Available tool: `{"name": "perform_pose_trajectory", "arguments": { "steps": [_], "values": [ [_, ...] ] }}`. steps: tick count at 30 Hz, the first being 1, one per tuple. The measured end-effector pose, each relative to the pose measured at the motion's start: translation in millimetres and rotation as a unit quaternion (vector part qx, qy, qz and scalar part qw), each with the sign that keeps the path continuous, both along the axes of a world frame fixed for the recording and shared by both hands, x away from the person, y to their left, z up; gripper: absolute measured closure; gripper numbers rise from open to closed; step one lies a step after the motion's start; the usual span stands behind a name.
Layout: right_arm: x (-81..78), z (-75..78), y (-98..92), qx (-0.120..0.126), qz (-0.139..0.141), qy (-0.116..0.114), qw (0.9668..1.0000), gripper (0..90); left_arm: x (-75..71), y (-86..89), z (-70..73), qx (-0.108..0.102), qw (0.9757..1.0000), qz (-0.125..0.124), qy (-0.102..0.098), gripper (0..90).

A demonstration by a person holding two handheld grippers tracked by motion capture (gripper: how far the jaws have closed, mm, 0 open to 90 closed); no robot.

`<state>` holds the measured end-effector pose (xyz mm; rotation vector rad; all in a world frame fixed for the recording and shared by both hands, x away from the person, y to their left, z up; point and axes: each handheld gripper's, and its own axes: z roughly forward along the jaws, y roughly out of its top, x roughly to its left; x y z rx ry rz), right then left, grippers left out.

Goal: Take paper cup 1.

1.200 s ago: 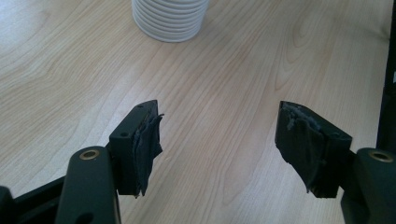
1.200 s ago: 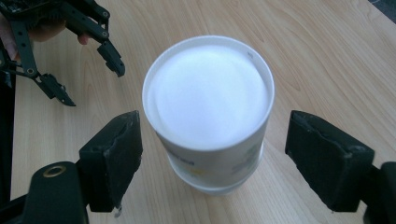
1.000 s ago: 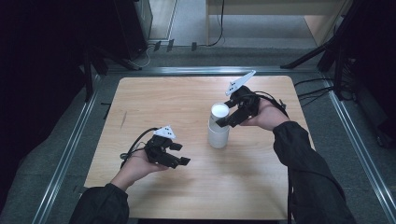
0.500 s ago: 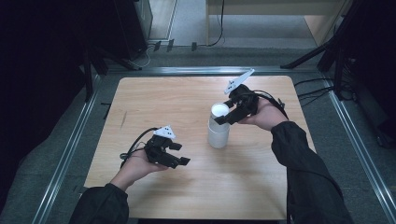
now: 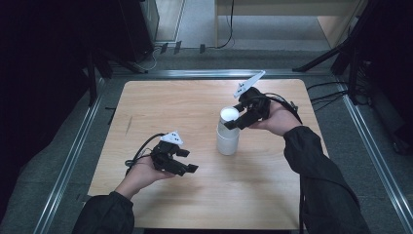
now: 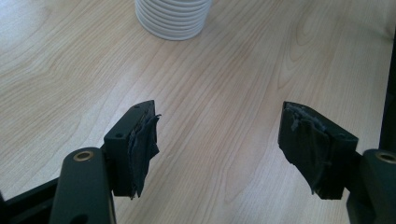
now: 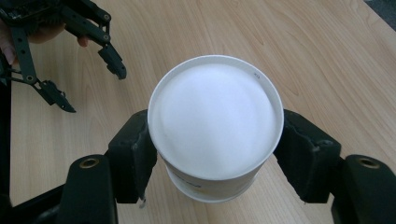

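Looking for writing turned up little: the white cup stack (image 5: 228, 139) carried only a faint yellowish mark near the rim of a lower cup in the right gripper view, too small to read. The right gripper (image 5: 233, 124) came in from the right side of the worktop (image 5: 160, 105), held in a hand whose dark sleeve ran back toward the lower edge, and pointed leftward at the top of the stack. Its fingers (image 7: 133, 154) had just been closing and pressed on both sides of the uppermost cup (image 7: 215, 122), which stood upside down, its flat white base facing up. The stack stood upright slightly right of the worktop's middle, ribbed with the many rims of nested cups. The left gripper (image 5: 191, 168) lay low over the near left part of the worktop, well apart from the stack, angled rightward, its fingers (image 6: 140, 142) standing apart with nothing but bare wood between them.
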<state>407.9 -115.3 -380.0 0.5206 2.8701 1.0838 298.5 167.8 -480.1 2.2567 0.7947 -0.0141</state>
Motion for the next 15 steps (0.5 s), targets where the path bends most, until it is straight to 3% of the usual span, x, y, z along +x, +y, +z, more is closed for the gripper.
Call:
{"name": "perform_pose_trajectory", "arguments": {
  "steps": [15],
  "values": [
    [-1.9, 11.6, -2.2, 0.005, 0.000, -0.004, 1.0000, 33.7, 0.3, 0.6, 0.5, -0.002, 1.0000, -0.001, 0.003, 28.1]
  ]
}}
